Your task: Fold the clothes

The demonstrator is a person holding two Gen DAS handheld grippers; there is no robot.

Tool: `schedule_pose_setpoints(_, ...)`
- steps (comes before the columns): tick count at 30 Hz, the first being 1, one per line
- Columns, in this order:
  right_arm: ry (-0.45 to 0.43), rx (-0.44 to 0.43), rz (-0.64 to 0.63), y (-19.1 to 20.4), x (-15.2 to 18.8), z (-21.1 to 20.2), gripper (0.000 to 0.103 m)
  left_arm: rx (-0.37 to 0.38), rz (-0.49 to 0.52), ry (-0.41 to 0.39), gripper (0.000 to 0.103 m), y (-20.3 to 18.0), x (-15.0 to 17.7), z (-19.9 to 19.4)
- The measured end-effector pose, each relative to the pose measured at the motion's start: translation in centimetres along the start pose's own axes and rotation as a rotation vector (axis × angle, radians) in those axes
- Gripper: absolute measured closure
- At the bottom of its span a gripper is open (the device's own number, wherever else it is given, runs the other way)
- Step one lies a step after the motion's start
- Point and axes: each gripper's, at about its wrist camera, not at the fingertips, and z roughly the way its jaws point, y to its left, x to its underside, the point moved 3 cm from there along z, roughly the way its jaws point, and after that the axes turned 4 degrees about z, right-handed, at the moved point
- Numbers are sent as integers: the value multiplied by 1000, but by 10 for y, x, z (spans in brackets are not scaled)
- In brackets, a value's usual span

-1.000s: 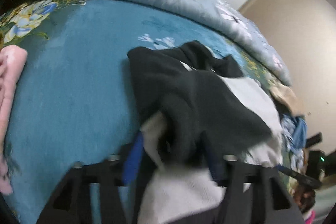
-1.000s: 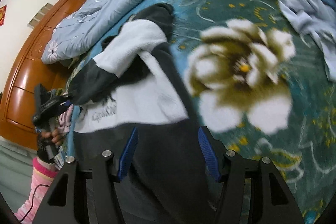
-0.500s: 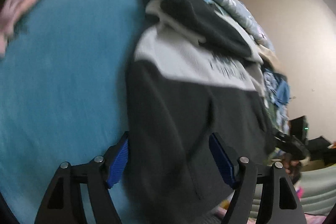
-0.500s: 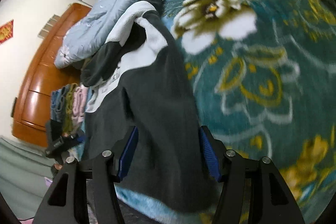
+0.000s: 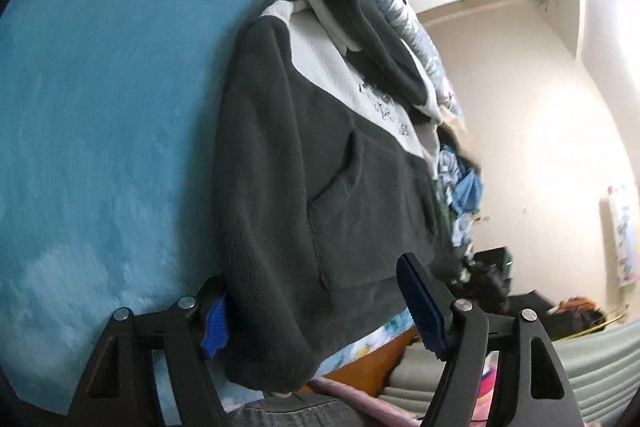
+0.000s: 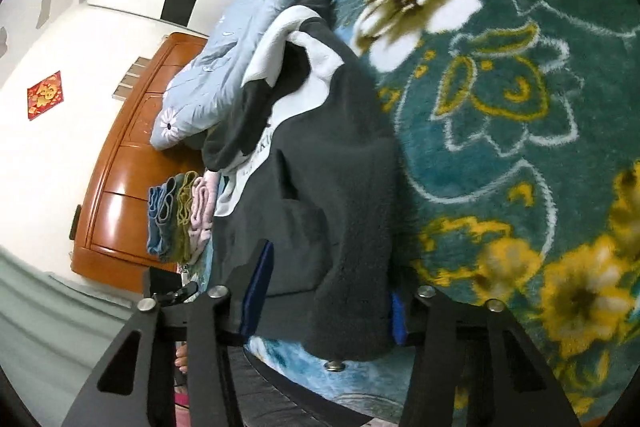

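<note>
A dark grey and white fleece hoodie lies spread on the teal blanket, hem towards me and hood at the far end. It also shows in the right wrist view. My left gripper is open, its blue pads either side of the hem's left corner, which hangs over the bed edge. My right gripper is open, its pads straddling the hem's right corner.
A teal floral blanket covers the bed. A pale blue quilt lies along the far side. Folded clothes are stacked by the wooden headboard. Loose blue garments lie in a heap beyond the hoodie.
The left gripper let go of the sleeve it held. Both grippers drew back down the hoodie to its hem at the bed edge. The hoodie now lies flatter, its pocket showing.
</note>
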Motion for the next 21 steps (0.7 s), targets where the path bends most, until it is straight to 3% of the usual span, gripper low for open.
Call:
schedule_pose_setpoints(1, 1, 12, 11, -3, 0, 1, 71, -2, -7, -13, 29, 0, 0, 0)
schedule_pose_setpoints(3, 4, 25, 28, -9, 2, 0, 80, -40, -19, -34, 46, 3, 1, 0)
schedule_pose_setpoints(5, 4, 34, 31, -11, 4, -4, 83, -99, -25, -40, 89, 7, 2, -1)
schedule_pose_setpoints(8, 7, 16, 8, -4, 6, -8, 84, -107, -24, -64, 91, 9, 6, -3)
schedule_pose_setpoints(10, 11, -6, -7, 1, 7, -10, 84, -64, -26, -91, 92, 7, 6, -10)
schedule_pose_setpoints(13, 4, -114, 1, 11, -3, -13, 84, 33, -51, -125, 93, 2, -3, -25)
schedule_pose_setpoints(17, -28, -249, 2, 32, -36, -15, 84, 179, -60, -161, 93, -20, -35, -36)
schedule_pose_setpoints(21, -61, -383, 3, 52, -69, -17, 84, 298, -77, -208, 93, -40, -92, -43)
